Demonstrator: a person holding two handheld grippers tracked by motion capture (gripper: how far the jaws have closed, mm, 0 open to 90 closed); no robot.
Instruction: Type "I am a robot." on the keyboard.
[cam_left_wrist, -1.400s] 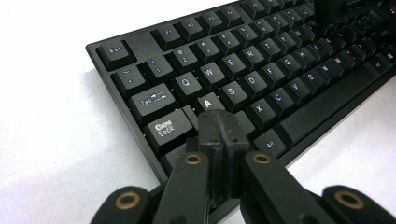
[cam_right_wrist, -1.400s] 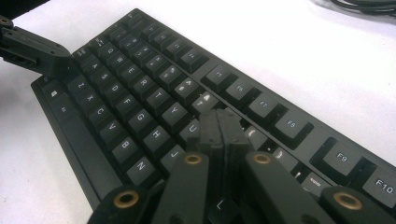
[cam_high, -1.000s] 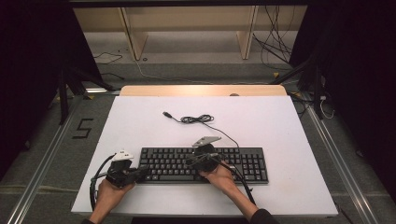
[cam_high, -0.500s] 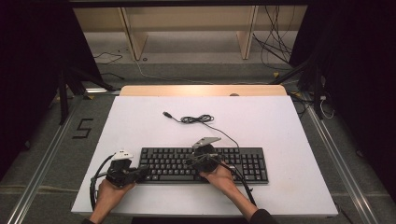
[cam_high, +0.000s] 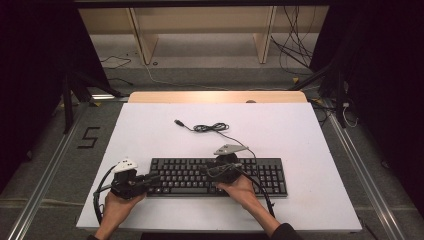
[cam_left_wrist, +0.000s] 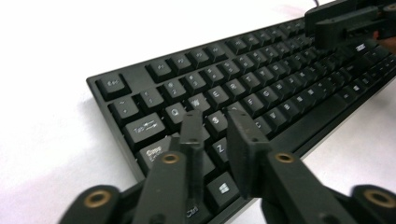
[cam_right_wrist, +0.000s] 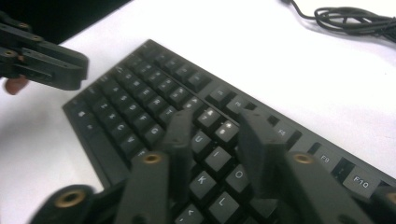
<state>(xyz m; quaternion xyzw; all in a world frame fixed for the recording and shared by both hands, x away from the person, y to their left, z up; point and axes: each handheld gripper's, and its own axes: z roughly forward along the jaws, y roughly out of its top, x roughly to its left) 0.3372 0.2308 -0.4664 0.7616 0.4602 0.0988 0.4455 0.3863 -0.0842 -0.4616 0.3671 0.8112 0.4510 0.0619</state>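
The keyboard (cam_high: 217, 176) lies flat near the front edge of the white table (cam_high: 300, 135), its cable (cam_high: 212, 128) coiled behind it. The left gripper (cam_left_wrist: 212, 135) hovers over the keyboard's left end, jaws just opened, slightly apart, nothing between. The right gripper (cam_right_wrist: 212, 135) hangs over the middle keys, jaws likewise just opened, parted and empty.

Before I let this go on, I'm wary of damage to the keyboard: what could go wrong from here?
The left gripper, whose jaws have just been opening, hangs with nothing between them over the keyboard near its left end; a narrow jaw tip could catch a key edge and lever a cap off. The right gripper, jaws also just opening, sits mid-board and might press two keys at once. The coiled cable could snag if the keyboard slides.
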